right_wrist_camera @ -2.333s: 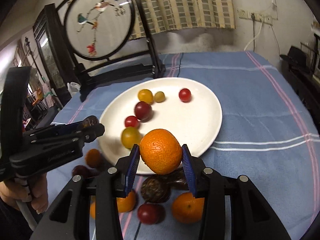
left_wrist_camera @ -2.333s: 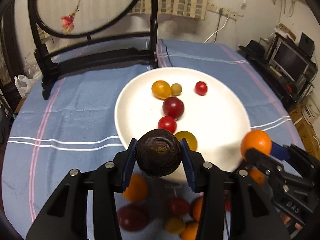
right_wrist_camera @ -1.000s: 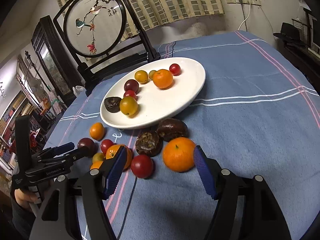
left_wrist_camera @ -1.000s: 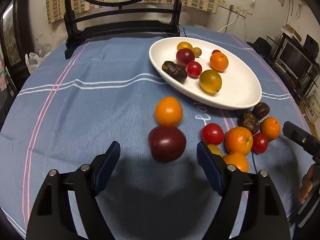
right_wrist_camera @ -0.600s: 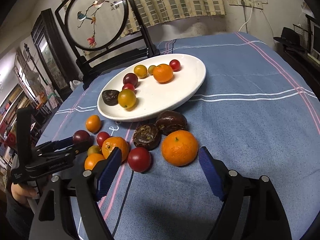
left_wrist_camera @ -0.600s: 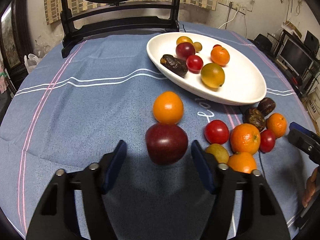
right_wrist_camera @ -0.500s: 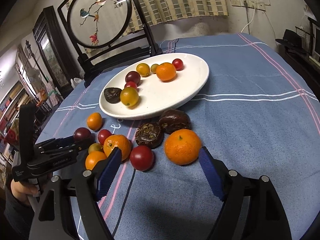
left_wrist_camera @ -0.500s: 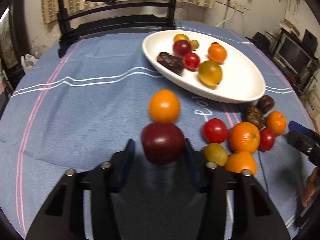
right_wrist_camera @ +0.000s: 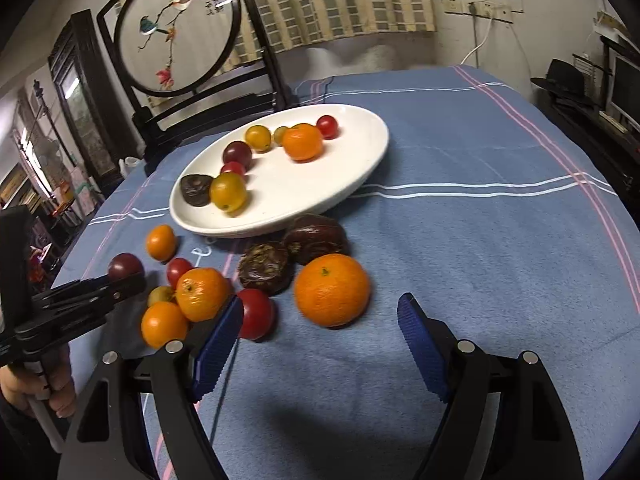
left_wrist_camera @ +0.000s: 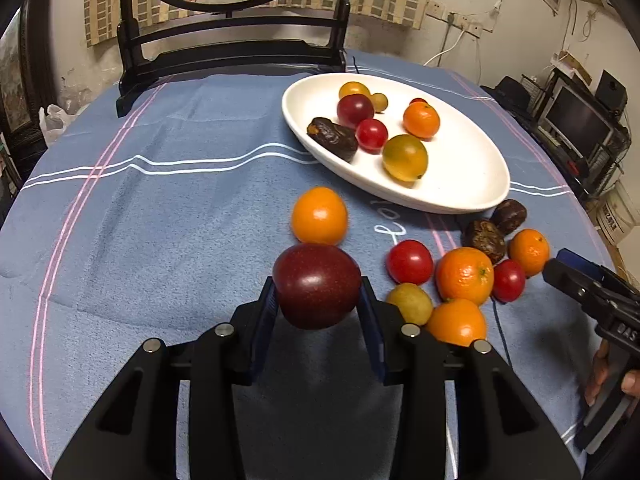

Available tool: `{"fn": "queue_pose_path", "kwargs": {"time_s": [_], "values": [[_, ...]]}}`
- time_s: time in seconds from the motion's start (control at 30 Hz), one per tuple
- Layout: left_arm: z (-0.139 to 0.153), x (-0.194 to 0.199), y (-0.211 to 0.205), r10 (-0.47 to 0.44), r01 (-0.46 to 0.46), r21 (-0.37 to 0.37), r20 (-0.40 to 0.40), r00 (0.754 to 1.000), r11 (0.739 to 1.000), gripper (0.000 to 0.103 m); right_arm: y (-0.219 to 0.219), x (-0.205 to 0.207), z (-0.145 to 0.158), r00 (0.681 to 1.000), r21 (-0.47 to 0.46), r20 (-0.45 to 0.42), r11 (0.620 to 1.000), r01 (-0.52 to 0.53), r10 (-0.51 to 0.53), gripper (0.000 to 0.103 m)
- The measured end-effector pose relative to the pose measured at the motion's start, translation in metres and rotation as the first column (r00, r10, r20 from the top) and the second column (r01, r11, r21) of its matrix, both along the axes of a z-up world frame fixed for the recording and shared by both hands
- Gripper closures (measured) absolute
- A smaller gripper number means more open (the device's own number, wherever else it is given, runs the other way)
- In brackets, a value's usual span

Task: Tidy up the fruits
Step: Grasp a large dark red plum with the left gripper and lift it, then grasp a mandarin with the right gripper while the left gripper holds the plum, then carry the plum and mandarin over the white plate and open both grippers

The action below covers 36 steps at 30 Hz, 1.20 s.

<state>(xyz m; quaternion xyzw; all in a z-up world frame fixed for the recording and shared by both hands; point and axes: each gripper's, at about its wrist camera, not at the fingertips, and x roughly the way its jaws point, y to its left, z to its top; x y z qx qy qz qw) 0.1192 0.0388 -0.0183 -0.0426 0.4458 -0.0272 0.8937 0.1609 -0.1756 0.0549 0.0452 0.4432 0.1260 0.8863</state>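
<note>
One dark red, round, speckled plum (left_wrist_camera: 317, 285) sits pinched between the blue-padded jaws of the left gripper (left_wrist_camera: 318, 312), which press against both its sides; it is near the white oval ceramic plate (left_wrist_camera: 472, 184), on the side away from the black wooden stand, and whether it rests on the cloth or hangs just above it cannot be told. Just beyond the plum, toward the plate, lies a small smooth orange fruit (left_wrist_camera: 319, 215) on the blue striped cloth of the worktop (left_wrist_camera: 160, 216). Near the plate's closest rim a loose cluster lies on the cloth: a red cherry tomato (left_wrist_camera: 409, 261), a dimpled orange tangerine (left_wrist_camera: 465, 275), a yellow-green small fruit (left_wrist_camera: 409, 303), and two dark brown wrinkled fruits (right_wrist_camera: 264, 267) touching each other just beside the rim. On the plate lie a yellow-green tomato (left_wrist_camera: 405, 157), a wrinkled dark brown fruit (left_wrist_camera: 333, 138), a red cherry tomato, a dark red plum, an orange tangerine (right_wrist_camera: 302, 142) and a few smaller fruits. The right gripper (right_wrist_camera: 320, 344) has its jaws spread wide and holds nothing; a large orange tangerine (right_wrist_camera: 331, 290) lies on the cloth just ahead of them, between the plate and the gripper. Behind the plate stands the black wooden stand with a round embroidered bird panel (right_wrist_camera: 176, 28).
</note>
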Motion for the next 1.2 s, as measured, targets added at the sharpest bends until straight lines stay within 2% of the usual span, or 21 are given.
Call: {"fn": "queue_pose_path", "kwargs": {"time_s": [0.17, 0.27, 0.33, 0.4, 0.6, 0.77, 0.93, 1.03, 1.2], "values": [[-0.001, -0.001, 0.002, -0.014, 0.014, 0.001, 0.001, 1.000, 1.000, 0.064, 0.011, 0.000, -0.004, 1.000, -0.086, 0.000, 0.996, -0.008, 0.008, 0.027], [-0.002, -0.001, 0.006, -0.007, 0.007, 0.000, 0.000, 1.000, 1.000, 0.064, 0.019, 0.005, -0.006, 1.000, -0.142, -0.010, 0.990, -0.015, 0.013, 0.039], [-0.001, -0.001, 0.008, -0.005, 0.005, -0.006, 0.000, 1.000, 1.000, 0.064, 0.019, 0.009, -0.009, 0.999, -0.130, -0.032, 0.991, -0.010, 0.006, 0.042], [-0.001, -0.001, 0.008, -0.005, 0.005, -0.010, 0.000, 1.000, 1.000, 0.064, 0.019, 0.015, -0.012, 0.999, -0.139, -0.053, 0.990, 0.003, -0.010, 0.051], [-0.004, 0.000, 0.009, -0.001, 0.001, -0.006, -0.008, 1.000, 1.000, 0.064, 0.027, 0.026, -0.019, 0.998, -0.194, -0.065, 0.981, -0.007, -0.006, 0.057], [-0.006, 0.002, 0.012, 0.014, -0.015, -0.003, -0.012, 1.000, 1.000, 0.064, 0.020, 0.021, -0.013, 0.998, -0.173, -0.055, 0.985, 0.013, -0.023, 0.059], [0.000, 0.001, 0.018, 0.032, -0.032, -0.013, 0.004, 0.999, 0.999, 0.064, 0.007, 0.007, 0.011, 0.999, -0.114, 0.009, 0.993, 0.033, -0.032, 0.059], [0.011, -0.001, 0.018, 0.034, -0.034, -0.023, 0.017, 0.999, 0.999, 0.064, 0.006, -0.001, 0.032, 0.997, -0.081, 0.073, 0.997, 0.017, -0.011, 0.059], [0.036, 0.000, 0.001, -0.021, 0.021, -0.003, 0.066, 0.998, 1.000, 0.064, 0.020, 0.006, 0.055, 0.990, -0.069, 0.135, 0.997, -0.028, 0.037, 0.059]]}}
